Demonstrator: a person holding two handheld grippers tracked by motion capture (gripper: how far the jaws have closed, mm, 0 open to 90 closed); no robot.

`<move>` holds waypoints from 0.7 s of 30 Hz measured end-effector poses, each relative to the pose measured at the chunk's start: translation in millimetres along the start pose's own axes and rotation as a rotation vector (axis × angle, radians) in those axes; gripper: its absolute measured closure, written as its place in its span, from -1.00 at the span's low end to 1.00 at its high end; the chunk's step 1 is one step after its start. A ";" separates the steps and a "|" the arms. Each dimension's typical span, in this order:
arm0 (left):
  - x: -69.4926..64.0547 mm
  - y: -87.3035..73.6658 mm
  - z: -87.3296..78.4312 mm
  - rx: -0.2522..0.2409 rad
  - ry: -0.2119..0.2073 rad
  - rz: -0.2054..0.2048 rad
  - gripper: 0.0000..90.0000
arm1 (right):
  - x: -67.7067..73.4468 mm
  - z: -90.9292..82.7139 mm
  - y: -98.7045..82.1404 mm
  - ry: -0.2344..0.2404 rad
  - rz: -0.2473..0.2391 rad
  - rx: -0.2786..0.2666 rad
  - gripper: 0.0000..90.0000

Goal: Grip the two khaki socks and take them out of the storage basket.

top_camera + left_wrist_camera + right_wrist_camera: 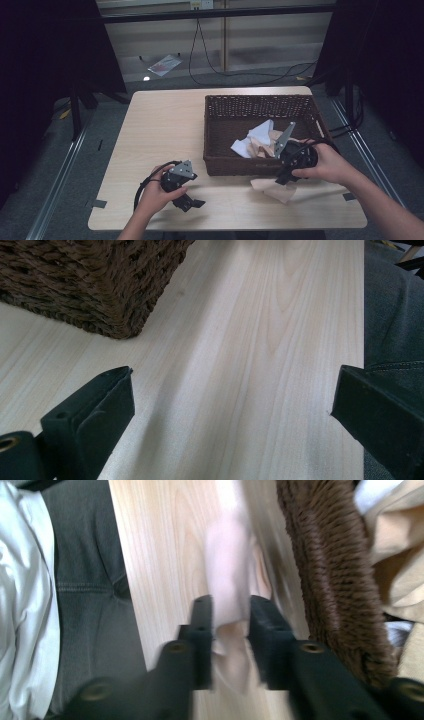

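Note:
A dark brown wicker basket [214,131] stands on the right half of the light wooden table [160,130]; crumpled white and beige cloths [257,141] lie inside it. My right gripper [286,178] hangs at the basket's front edge, shut on a pale pink cloth [276,189] that droops onto the table. In the right gripper view the pink cloth [229,590] is pinched between the black fingers [202,625], with the basket wall [330,575] beside them. My left gripper [192,203] rests low near the table's front edge, open, its fingers [95,412] wide apart over bare wood.
The basket's corner [115,300] lies ahead of the left gripper. Beyond the table are grey floor, a black cable [210,65] and dark curtains on both sides. The person's trouser leg [85,595] shows past the table edge.

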State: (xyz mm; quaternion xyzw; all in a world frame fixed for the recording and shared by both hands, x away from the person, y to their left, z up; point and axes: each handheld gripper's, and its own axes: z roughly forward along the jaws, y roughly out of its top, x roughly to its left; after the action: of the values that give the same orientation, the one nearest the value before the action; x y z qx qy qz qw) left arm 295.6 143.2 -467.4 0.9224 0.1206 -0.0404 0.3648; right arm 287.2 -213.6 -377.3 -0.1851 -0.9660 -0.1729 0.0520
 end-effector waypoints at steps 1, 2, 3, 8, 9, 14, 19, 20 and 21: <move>-0.1 -0.1 0.2 -0.001 -0.002 0.000 -0.93 | -1.0 -1.0 -0.2 -0.003 -0.004 -0.013 0.48; -0.3 0.0 0.3 0.000 -0.001 -0.001 -0.93 | -1.0 -2.9 -0.2 -0.005 0.003 -0.019 0.42; -0.2 0.0 0.4 -0.001 -0.003 -0.001 -0.93 | -0.9 -5.5 -0.2 -0.008 0.011 -0.025 0.33; -0.3 0.2 1.3 0.006 -0.003 0.000 -0.93 | -1.0 -18.8 0.3 -0.006 0.023 -0.050 0.14; 0.4 0.6 0.6 0.017 -0.020 0.005 -0.93 | -1.1 -21.4 0.5 -0.002 0.026 -0.056 0.08; -0.4 0.0 2.2 -0.002 0.001 0.004 -0.93 | -6.9 -38.6 3.7 -0.040 0.061 -0.103 -0.18; -0.4 -0.1 2.2 -0.003 0.004 0.002 -0.93 | -22.4 -52.8 6.9 -0.088 0.103 -0.133 -0.34; -0.4 -0.1 2.2 -0.002 0.001 0.003 -0.93 | -26.3 -54.2 7.2 -0.090 0.118 -0.143 -0.36; -0.6 -0.1 2.6 -0.002 0.001 0.001 -0.93 | -30.4 -54.7 7.5 -0.101 0.130 -0.150 -0.43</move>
State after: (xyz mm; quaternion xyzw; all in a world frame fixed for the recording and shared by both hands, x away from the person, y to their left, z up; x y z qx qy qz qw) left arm 295.1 141.4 -469.3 0.9221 0.1204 -0.0397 0.3657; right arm 320.2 -236.7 -328.8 -0.2592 -0.9376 -0.2316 0.0005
